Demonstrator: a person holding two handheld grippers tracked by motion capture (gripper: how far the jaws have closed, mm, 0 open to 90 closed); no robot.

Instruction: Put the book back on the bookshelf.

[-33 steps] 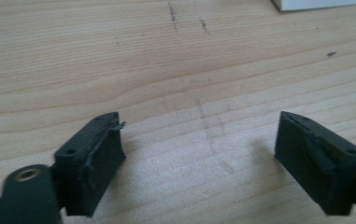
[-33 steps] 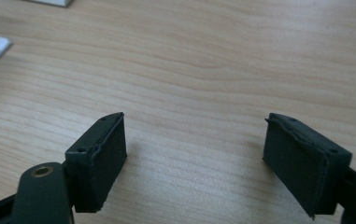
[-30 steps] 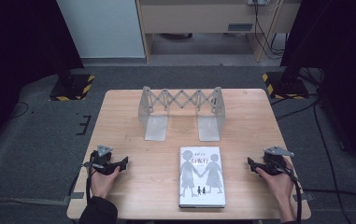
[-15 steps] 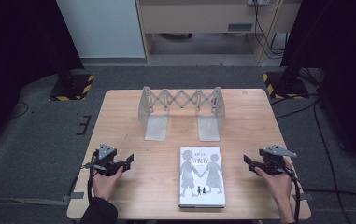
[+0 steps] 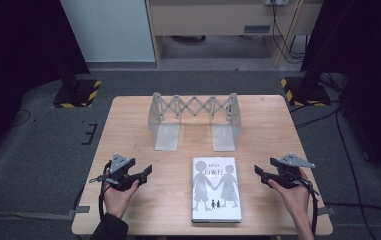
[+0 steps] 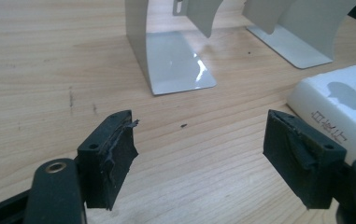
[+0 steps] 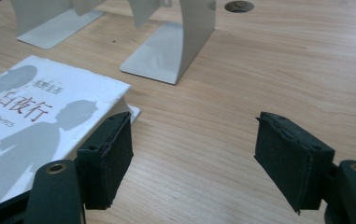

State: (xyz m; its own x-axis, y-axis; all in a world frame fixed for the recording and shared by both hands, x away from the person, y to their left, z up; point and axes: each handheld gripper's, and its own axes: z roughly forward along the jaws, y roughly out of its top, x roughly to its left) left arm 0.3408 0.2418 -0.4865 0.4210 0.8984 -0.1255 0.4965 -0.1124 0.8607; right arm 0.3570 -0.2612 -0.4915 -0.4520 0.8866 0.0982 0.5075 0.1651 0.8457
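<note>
A white book (image 5: 216, 187) with grey silhouettes of two figures on its cover lies flat near the table's front edge. Behind it stands a grey metal extendable book rack (image 5: 195, 107) with two end plates on the wood. Left of the book, a hand holds my left gripper (image 5: 147, 171) open, pointing toward it. Its jaws have just been closing with nothing between them (image 6: 199, 156); the book's spine (image 6: 339, 116) lies ahead to the right. My right gripper (image 5: 259, 172), right of the book, is open too. Its jaws have also been closing on nothing (image 7: 194, 154), beside the book's corner (image 7: 40, 121).
The wooden table (image 5: 278, 130) is bare around the rack and book. A round cable hole (image 7: 238, 5) sits in the tabletop beyond the rack's plate (image 7: 171, 51). Yellow-and-black striped stand bases (image 5: 75, 95) rest on the floor at both far corners.
Both hands have lifted a little off the table. The left gripper has edged right toward the book, the right gripper slightly left toward it.
</note>
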